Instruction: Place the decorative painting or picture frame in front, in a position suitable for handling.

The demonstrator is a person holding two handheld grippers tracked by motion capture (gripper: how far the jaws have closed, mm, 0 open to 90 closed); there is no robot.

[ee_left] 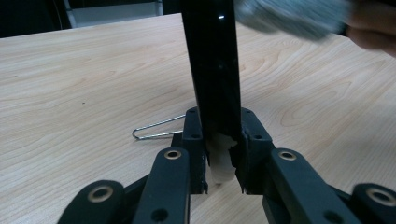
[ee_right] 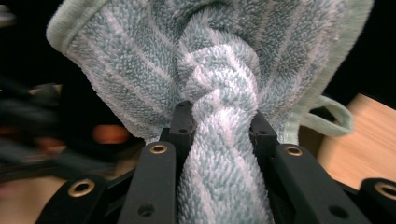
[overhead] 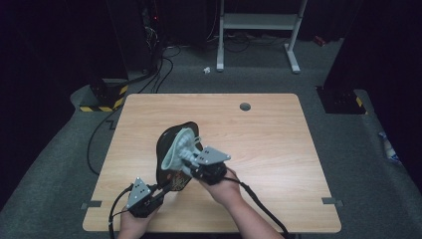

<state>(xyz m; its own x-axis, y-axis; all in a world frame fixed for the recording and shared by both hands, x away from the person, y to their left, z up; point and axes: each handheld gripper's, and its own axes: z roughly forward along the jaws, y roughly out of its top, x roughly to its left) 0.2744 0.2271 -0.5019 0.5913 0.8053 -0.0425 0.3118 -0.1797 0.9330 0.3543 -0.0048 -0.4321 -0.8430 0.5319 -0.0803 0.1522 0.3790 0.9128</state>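
A black, flat oval dish (overhead: 166, 144) stands on edge, tilted, on the wooden table (overhead: 268, 149). My left gripper (overhead: 164, 189) is at its lower rim, shut on it; the left gripper view has the dish (ee_left: 215, 70) rising between the jaws of that gripper (ee_left: 219, 135), with a whitish patch at the gripped edge. A pale green and white striped towel (overhead: 180, 147) lies against the dish's face. My right gripper (overhead: 188, 162) is shut on a twisted bunch of that towel (ee_right: 210, 56), squeezed between its jaws (ee_right: 219, 126). The towel (ee_left: 294, 16) is blurred in the left gripper view.
A thin wire loop (ee_left: 154, 128) lies on the table just behind the left gripper. A round cable hole (overhead: 245, 106) sits near the table's far edge. On the floor beyond are a white desk frame (overhead: 259, 30), cables and a yellow-black striped block (overhead: 107, 97).
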